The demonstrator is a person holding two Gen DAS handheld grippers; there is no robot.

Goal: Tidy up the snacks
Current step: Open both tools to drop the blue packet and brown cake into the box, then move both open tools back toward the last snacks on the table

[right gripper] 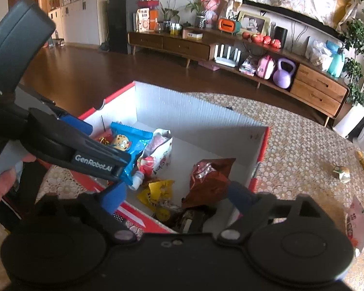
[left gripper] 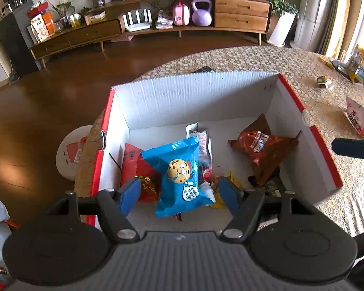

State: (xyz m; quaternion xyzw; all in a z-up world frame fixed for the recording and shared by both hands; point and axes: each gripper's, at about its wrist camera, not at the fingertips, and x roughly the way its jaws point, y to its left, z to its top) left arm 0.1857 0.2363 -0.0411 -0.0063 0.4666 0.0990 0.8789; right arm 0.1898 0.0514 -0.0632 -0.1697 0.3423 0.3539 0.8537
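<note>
Room: wooden floor, a long low sideboard (left gripper: 157, 21) along the far wall, and nearer a round table with a patterned cloth (left gripper: 327, 111).
Box: a white-walled cardboard box (left gripper: 196, 97) with red rims stands at the table's edge.
Hidden: the box's near wall is cut off by both gripper bodies; dark packets in its near right corner are too shadowed to make out, and a red packet (left gripper: 131, 160) by the left wall is mostly covered.
Blue cookie packet (left gripper: 179, 177): lies in the box's near left part, long axis running from near wall toward far wall, cartoon face up.
Brown packet (left gripper: 262, 148): leans against the right wall, top tilted toward the far right corner.
Left gripper (left gripper: 179, 194): fingers spread above the blue packet, pads clear of it.
Right gripper (right gripper: 179, 194): fingers spread wide over the near right corner, nothing pinched.
Nearby: a white-and-red pouch (left gripper: 359, 118) and a small wrapped snack (left gripper: 325, 82) lie on the cloth outside the box.
</note>
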